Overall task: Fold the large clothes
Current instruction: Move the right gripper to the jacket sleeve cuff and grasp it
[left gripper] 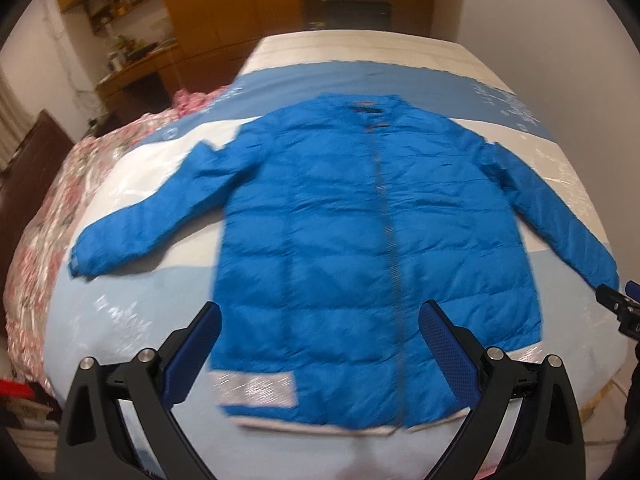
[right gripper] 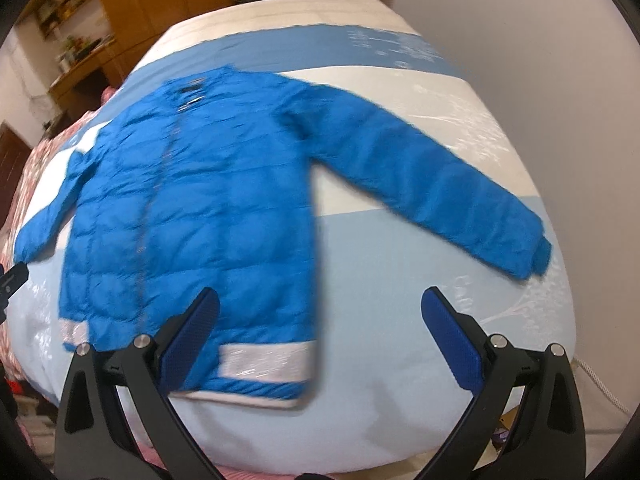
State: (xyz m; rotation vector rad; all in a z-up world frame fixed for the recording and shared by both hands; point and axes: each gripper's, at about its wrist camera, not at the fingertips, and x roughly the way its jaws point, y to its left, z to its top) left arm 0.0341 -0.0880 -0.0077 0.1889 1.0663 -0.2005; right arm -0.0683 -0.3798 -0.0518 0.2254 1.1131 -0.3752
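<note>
A bright blue puffer jacket (left gripper: 360,232) lies flat and zipped on the bed, collar far, hem near, both sleeves spread out to the sides. My left gripper (left gripper: 320,320) hovers open above the hem, holding nothing. In the right wrist view the same jacket (right gripper: 192,208) fills the left half, and its right sleeve (right gripper: 440,188) stretches toward the bed's right edge. My right gripper (right gripper: 320,308) is open over the bedsheet beside the jacket's lower right corner, empty. The right gripper's tip (left gripper: 618,304) shows by the right cuff in the left wrist view.
The bed (left gripper: 400,52) carries a blue and white sheet (right gripper: 400,300). A pink floral quilt (left gripper: 52,208) is bunched along the left side. A wooden wardrobe (left gripper: 224,8) and shelves stand behind; a white wall (right gripper: 540,60) runs along the right.
</note>
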